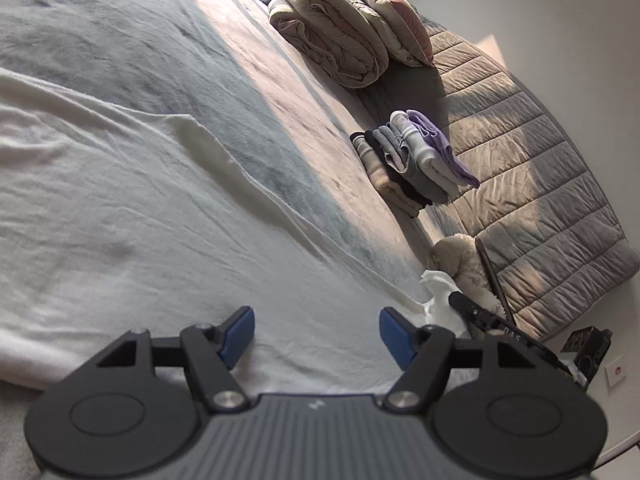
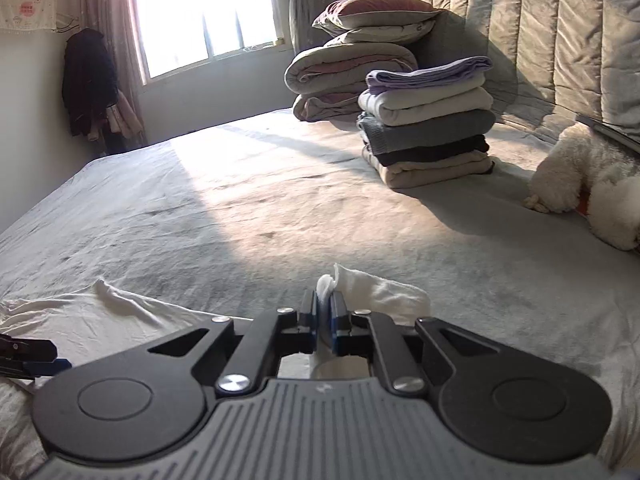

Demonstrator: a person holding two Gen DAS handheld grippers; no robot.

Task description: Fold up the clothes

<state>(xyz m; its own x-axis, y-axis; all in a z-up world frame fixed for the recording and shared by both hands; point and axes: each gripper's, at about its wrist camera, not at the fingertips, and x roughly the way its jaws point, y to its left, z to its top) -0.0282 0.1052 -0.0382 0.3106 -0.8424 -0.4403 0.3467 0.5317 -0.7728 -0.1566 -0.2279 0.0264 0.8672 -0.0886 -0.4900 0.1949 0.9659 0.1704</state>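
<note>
Left wrist view: a bed with a grey sheet, lit by a band of sunlight, carries a white garment spread flat across its near part. The left gripper hovers over the garment, its blue-padded fingers wide apart and holding nothing. A stack of folded clothes and a rolled duvet lie farther along, beside a quilted headboard. At the garment's edge the right gripper meets bunched white fabric.

Right wrist view: the bed runs toward a window. The right gripper is closed on a corner of the white garment, fabric protruding past its tips. The stack of folded clothes stands ahead, a white plush toy to its right.
</note>
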